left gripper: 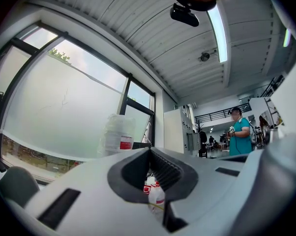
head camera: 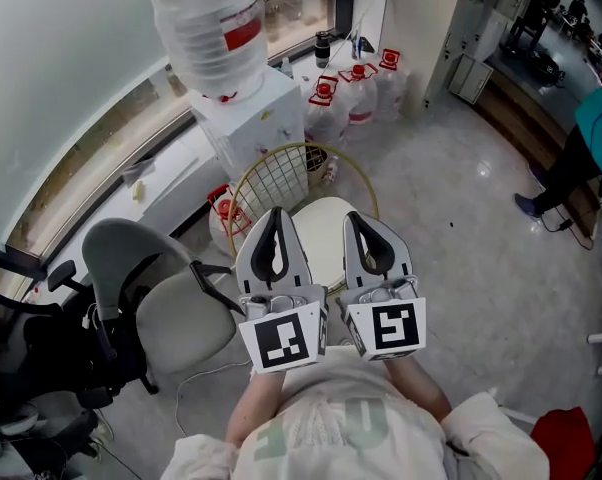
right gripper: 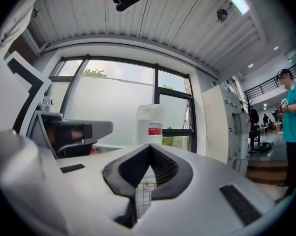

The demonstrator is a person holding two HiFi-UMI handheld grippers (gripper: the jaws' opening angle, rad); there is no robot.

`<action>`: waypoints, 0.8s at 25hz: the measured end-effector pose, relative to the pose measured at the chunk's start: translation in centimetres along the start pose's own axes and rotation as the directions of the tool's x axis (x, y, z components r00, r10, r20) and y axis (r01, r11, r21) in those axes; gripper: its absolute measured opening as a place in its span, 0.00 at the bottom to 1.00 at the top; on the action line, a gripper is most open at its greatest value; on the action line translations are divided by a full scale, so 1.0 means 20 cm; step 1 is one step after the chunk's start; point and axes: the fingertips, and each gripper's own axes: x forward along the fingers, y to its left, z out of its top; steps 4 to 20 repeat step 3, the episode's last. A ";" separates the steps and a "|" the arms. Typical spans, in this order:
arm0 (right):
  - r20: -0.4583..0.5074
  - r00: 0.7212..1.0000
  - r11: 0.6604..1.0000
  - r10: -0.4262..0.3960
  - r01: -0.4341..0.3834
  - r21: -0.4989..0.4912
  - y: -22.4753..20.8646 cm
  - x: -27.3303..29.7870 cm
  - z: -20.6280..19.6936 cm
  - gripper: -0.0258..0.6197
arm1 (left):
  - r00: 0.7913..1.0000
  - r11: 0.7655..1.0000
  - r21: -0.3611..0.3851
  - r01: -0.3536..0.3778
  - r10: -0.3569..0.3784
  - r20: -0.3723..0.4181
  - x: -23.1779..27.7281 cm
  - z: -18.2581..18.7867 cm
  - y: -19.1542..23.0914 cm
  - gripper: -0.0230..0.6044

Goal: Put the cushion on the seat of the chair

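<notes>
A chair with a gold wire back (head camera: 281, 173) stands on the floor just ahead of me. A cream round cushion (head camera: 322, 238) lies on its seat, partly hidden by both grippers. My left gripper (head camera: 277, 212) hangs over the cushion's left side and my right gripper (head camera: 354, 216) over its right side. Each is shut, tips touching, with nothing between them. In the left gripper view the left gripper (left gripper: 149, 149) points at white jugs (left gripper: 154, 193). The right gripper (right gripper: 149, 145) points over the wire back (right gripper: 144, 195).
A white water dispenser (head camera: 249, 118) with a big bottle (head camera: 209, 28) stands behind the wire chair. Water jugs (head camera: 356, 93) sit to its right. A grey office chair (head camera: 171, 313) is at my left. A person in teal (head camera: 593, 133) stands far right.
</notes>
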 end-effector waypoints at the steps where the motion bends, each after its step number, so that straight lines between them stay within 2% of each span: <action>1: 0.006 1.000 1.000 -0.001 0.001 -0.003 0.00 0.01 0.00 0.06 | 1.000 1.000 0.001 0.000 0.000 0.003 0.01 0.00 0.01 0.06; 20: 0.017 1.000 1.000 -0.005 0.005 -0.008 -0.01 0.03 0.00 0.06 | 1.000 1.000 0.005 0.001 -0.001 0.009 0.03 -0.01 0.02 0.06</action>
